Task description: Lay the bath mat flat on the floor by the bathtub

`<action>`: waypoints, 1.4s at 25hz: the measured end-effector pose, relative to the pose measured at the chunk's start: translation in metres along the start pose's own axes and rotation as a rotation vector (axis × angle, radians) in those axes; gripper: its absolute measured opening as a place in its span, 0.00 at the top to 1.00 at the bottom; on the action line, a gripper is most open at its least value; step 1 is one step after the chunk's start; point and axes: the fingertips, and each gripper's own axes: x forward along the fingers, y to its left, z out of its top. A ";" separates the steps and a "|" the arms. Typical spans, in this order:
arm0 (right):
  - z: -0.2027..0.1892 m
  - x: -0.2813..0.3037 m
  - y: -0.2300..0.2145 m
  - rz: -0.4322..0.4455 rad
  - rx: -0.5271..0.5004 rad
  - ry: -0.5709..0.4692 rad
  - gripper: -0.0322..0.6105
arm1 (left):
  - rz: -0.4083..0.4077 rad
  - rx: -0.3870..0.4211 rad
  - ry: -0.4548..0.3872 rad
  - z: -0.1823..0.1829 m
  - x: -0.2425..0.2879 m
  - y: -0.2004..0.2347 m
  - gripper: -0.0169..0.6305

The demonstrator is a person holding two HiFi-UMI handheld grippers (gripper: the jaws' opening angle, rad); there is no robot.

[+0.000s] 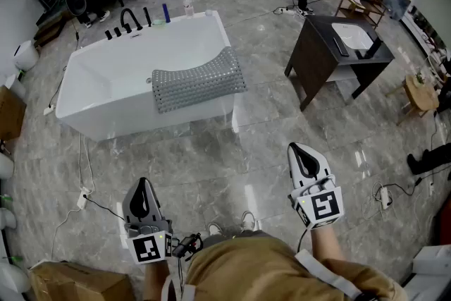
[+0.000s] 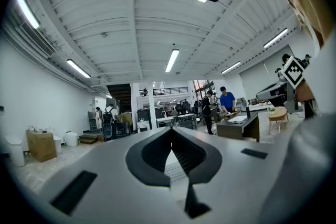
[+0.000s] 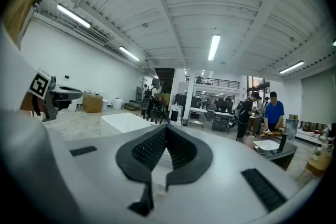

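**Mat on the tub rim, not on the floor**

The floor (image 1: 232, 173) beside the tub (image 1: 106, 88) is bare marble tile on the side facing me. The mat (image 1: 199, 79), grey and knobbly, hangs over the tub's near rim, part inside and part down the outer wall. So, as I judge it, lifting it off and spreading it flat on the floor is all left to do. My left gripper (image 1: 143, 187) and right gripper (image 1: 299, 151) are held low near my body, well apart from the mat, each with jaws closed tip to tip on nothing.

A dark vanity (image 1: 320, 56) stands to the right, apart from the tub. A box (image 1: 77, 282) sits at my left. A cable (image 1: 84, 173) trails past the tub's left corner, a trip risk. Bottles (image 1: 187, 7) stand on the far rim.
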 end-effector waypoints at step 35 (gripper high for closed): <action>-0.026 0.102 -0.046 0.155 0.019 -0.004 0.95 | 0.147 0.021 0.088 -0.029 0.060 0.001 0.97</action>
